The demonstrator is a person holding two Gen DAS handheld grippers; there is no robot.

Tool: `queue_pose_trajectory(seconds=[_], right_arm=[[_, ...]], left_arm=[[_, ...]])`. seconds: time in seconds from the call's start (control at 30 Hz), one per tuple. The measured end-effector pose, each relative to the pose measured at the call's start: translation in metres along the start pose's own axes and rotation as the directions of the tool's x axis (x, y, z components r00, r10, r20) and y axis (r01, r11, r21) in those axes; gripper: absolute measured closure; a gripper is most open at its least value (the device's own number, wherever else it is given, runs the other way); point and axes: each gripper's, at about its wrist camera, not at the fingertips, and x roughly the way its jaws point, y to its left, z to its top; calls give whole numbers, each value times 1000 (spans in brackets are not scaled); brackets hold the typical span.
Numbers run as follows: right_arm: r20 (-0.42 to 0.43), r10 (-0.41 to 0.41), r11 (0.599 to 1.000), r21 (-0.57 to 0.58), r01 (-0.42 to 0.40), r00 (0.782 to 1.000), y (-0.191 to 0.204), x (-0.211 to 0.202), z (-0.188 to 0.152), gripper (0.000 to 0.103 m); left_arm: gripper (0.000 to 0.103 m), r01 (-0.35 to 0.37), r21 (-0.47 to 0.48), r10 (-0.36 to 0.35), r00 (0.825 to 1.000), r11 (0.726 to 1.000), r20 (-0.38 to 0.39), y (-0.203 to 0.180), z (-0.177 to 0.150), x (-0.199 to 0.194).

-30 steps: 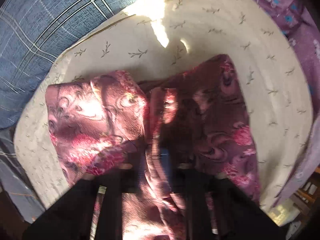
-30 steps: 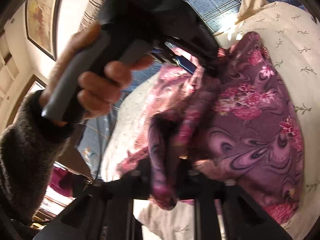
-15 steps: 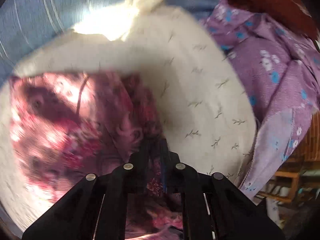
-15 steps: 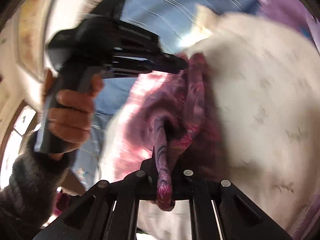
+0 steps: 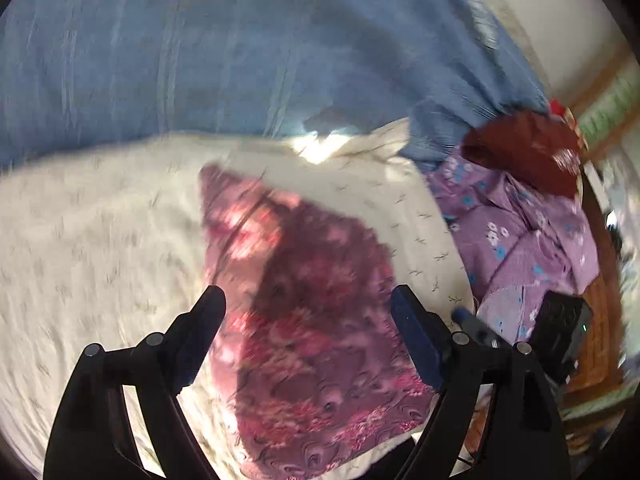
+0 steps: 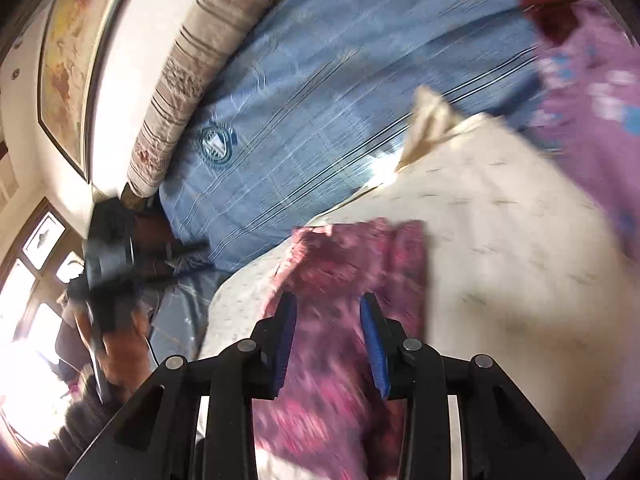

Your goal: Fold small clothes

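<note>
On cream sprigged cloth (image 5: 100,248) lies a folded floral garment (image 5: 316,320).

Across the top of my left view I see a blue checked bedspread (image 5: 240,48). Below it lies a cream sprigged pillow (image 5: 100,240). Upper left of my right view: a striped bolster (image 6: 188,76) beside a framed map (image 6: 68,52).

A home bedroom, blue plaid bedspread (image 6: 320,92) across the upper frame, striped bolster pillow (image 6: 188,68) upper left, framed wall map (image 6: 68,52) far left, cream sprigged pillow (image 5: 100,248) lower left.
</note>
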Motion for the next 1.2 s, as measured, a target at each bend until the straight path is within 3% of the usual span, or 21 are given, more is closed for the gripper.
queue_pose_trajectory(seconds=[0.07,0.13,0.3,0.4,0.47,0.57,0.6,0.63,0.73,0.87,0.97,1.0,1.03,1.07,1.2], right_arm=[[-51,-9,1000,14,9,999,2,30,13,68],[-102,-73,997,13,75,992,0,64,25,68],[-125,-270,963,-23,270,955,-8,96,29,68],[-98,-312,950,-43,309,945,-7,95,28,68],[-130,-335,942,-40,333,933,-11,103,29,68],[-139,-304,952,0,307,943,-18,100,30,65],[-158,-262,963,17,268,952,-20,103,30,68],[-183,-208,977,8,213,961,-18,107,30,95],[-163,-249,965,-121,231,955,2,105,36,98],[-39,-249,964,-106,244,968,3,65,48,99],[-93,-362,929,-118,351,928,-22,82,41,98],[-142,-405,912,-137,388,903,-32,98,33,98],[-161,-416,907,-146,395,895,-34,104,29,97],[-145,-414,907,-153,393,899,-32,102,28,95],[-102,-278,959,-84,271,955,-15,55,24,83]], left_arm=[[19,19,-106,-23,999,994,-45,30,-7,19],[19,44,-161,-55,996,986,-65,41,-14,32],[19,43,-179,-61,993,983,-96,44,-22,58],[19,68,-190,-90,990,979,-111,47,-27,71],[19,61,-193,-84,990,979,-115,46,-28,76],[19,79,-215,-105,988,973,-114,50,-32,81],[19,86,-229,-116,986,969,-117,51,-33,83],[19,86,-234,-116,986,968,-117,52,-33,81],[19,99,-231,-123,988,968,-91,51,-35,66],[19,103,-209,-115,992,973,-48,51,-39,54],[20,38,-222,-63,992,974,-107,52,-44,77],[20,20,-228,-52,989,974,-138,52,-46,85],[22,14,-231,-52,985,973,-162,52,-49,89],[22,24,-230,-62,985,973,-160,52,-52,85],[22,55,-167,-73,992,984,-104,45,-63,46]])
